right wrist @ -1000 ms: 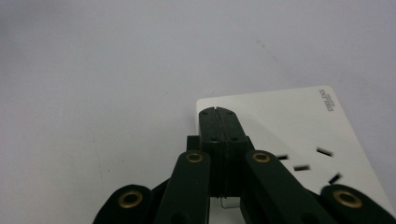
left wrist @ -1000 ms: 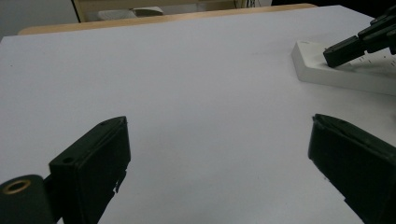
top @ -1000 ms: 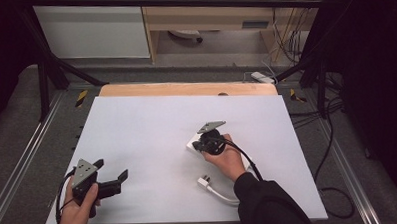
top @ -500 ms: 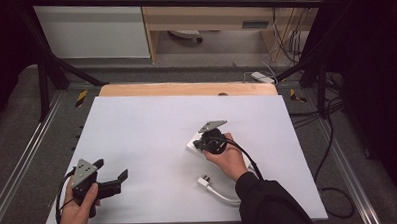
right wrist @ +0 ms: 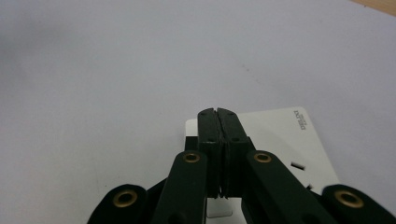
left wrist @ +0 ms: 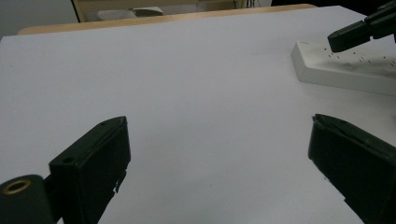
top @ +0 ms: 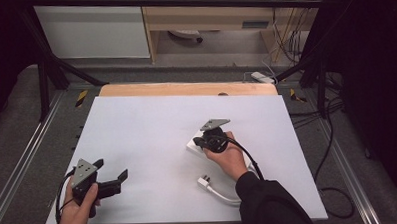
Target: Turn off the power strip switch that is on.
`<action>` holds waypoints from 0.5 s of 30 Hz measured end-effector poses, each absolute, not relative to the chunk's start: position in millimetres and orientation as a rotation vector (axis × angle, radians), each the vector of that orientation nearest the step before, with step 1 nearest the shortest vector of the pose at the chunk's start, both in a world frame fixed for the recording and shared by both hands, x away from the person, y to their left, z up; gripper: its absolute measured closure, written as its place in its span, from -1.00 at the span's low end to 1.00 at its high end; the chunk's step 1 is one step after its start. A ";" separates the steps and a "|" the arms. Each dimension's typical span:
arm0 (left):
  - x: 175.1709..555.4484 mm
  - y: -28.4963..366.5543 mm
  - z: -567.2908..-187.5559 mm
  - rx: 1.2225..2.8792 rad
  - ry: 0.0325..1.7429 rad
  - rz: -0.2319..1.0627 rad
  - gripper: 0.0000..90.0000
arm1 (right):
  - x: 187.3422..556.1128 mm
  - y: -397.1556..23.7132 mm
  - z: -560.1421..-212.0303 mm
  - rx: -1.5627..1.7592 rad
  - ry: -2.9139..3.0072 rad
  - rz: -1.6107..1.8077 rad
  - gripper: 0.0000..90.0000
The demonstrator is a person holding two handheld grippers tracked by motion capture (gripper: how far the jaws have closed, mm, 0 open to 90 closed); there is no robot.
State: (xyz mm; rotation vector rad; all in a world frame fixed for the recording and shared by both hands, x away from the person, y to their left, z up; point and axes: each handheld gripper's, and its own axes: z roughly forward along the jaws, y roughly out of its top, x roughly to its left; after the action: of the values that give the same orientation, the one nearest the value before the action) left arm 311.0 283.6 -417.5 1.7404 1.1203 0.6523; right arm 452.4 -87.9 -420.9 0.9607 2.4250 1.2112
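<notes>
The right gripper (right wrist: 218,112) presses its closed jaws on the power strip (right wrist: 275,135) — it could skid across the counter (top: 137,134); left gripper (left wrist: 219,154) idle, jaws apart, empty.

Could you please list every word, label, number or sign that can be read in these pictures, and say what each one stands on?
Small dark print, two short lines, on the corner of the white power strip beside the right gripper: too small and blurred to read.
Blue-grey label on the shelf front beyond the table: too blurred to read.
Yellow-and-black markers on the floor beside the table: stripes, no text.
Nothing else carries readable text.
</notes>
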 end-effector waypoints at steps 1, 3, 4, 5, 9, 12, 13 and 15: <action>310.9 283.5 -417.5 1.741 1.119 0.651 -0.87 | 452.5 -88.5 -419.8 0.961 2.419 1.217 0.97; 311.0 283.5 -417.5 1.743 1.117 0.651 -0.87 | 452.9 -89.7 -418.1 0.964 2.404 1.235 0.92; 311.0 283.5 -417.6 1.742 1.120 0.652 -0.87 | 453.1 -90.5 -417.3 0.967 2.398 1.248 0.91; 311.0 283.5 -417.6 1.739 1.122 0.650 -0.87 | 453.4 -91.3 -416.5 0.967 2.394 1.251 0.89; 311.2 283.7 -417.6 1.734 1.135 0.651 -0.87 | 454.4 -93.8 -414.6 0.989 2.373 1.271 0.75; 311.3 283.7 -417.6 1.740 1.127 0.654 -0.87 | 454.4 -94.8 -412.9 0.988 2.360 1.289 0.63; 311.2 283.4 -417.6 1.738 1.129 0.651 -0.87 | 454.5 -94.8 -412.5 0.993 2.355 1.297 0.56; 311.3 283.6 -417.7 1.741 1.128 0.654 -0.87 | 454.8 -95.2 -411.9 1.000 2.344 1.299 0.40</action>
State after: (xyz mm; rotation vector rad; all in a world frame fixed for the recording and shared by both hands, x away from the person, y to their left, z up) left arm 311.3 283.6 -417.7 1.7410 1.1277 0.6537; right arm 454.8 -95.2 -411.9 0.9995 2.3442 1.2992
